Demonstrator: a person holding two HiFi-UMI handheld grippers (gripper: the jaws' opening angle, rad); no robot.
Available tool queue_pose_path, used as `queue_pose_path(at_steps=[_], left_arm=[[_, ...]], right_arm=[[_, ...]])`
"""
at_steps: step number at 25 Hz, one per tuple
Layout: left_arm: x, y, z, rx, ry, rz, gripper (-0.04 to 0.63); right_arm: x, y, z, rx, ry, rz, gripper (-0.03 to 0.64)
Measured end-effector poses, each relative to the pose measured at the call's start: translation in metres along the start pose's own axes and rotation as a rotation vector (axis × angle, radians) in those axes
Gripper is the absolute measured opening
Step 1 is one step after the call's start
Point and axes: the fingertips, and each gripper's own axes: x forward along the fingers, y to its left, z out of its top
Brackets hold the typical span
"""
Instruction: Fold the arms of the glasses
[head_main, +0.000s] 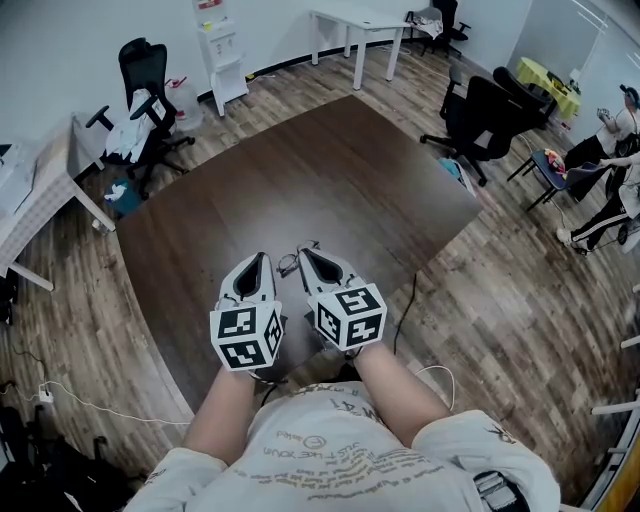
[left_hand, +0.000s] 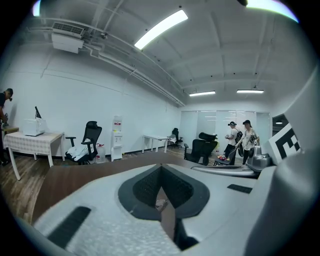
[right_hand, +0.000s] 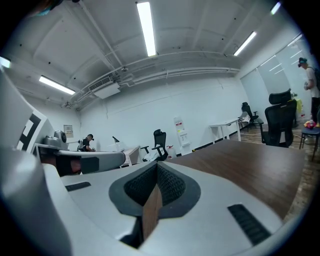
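1. Left fingers: drawn together, with only a thin slit between the dark pads. They grip nothing.
2. Right fingers: drawn together likewise, a sliver of brown wood showing through the slit. They grip nothing.
3. My left gripper: held low in front of my chest and pointing away from me, nearly level, with its marker cube nearest my body.
4. My right gripper: just beside the left one and roughly parallel to it, with its marker cube at the rear.
5. Glasses: they lie on the surface and show in the gap between the two gripper tips, in neither gripper's hold. They are too small for me to tell how the arms are set.
6. Surface: a dark brown wooden top, set at an angle to me. Both grippers are over its near corner.
7. Black cable: it hangs off the surface edge to my right.
8. Surroundings: a wood floor, a black office chair far left, a white table at the back and another black chair to the right.
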Motion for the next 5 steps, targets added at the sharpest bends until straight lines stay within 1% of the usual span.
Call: queue_pose_path(at_steps=[5], left_arm=[[-0.015, -0.007, -0.004, -0.002, -0.01, -0.006, 0.014]], right_arm=[[-0.012, 0.008, -0.005, -0.008, -0.002, 0.006, 0.012]])
